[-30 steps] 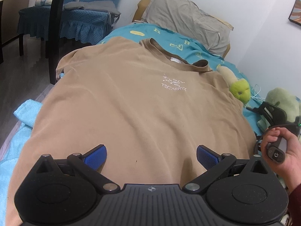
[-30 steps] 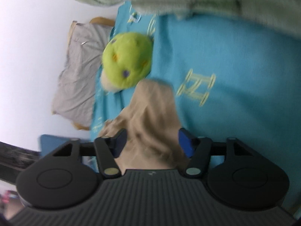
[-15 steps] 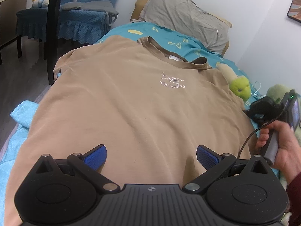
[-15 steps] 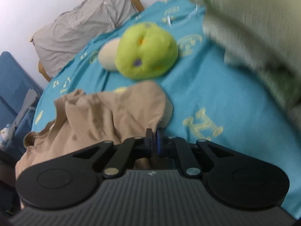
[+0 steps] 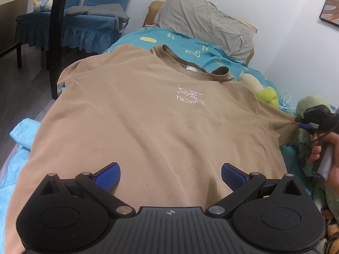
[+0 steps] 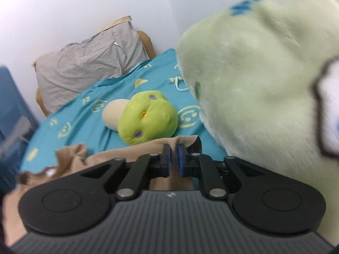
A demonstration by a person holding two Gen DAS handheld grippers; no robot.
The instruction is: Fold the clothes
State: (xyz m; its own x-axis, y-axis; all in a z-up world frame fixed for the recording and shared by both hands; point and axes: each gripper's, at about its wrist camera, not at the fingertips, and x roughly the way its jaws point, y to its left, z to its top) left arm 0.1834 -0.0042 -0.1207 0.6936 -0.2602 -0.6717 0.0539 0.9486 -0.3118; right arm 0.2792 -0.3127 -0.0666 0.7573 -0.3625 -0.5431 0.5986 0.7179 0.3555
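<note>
Pale green plush [image 6: 254,84] blurred and cropped, shirt hem [image 5: 12,222] cut off

You've got one tan T-shirt [image 5: 152,127] spread on the bed. Two grippers: left gripper [image 5: 170,174] over the shirt's hem, right gripper [image 6: 173,162] at its right sleeve. Two plush toys right of the shirt: one bright green plush [image 6: 147,117], one pale green plush [image 6: 254,80]. One grey pillow [image 5: 203,23] beyond the collar. One framed picture [image 5: 331,6] on the wall.
</note>
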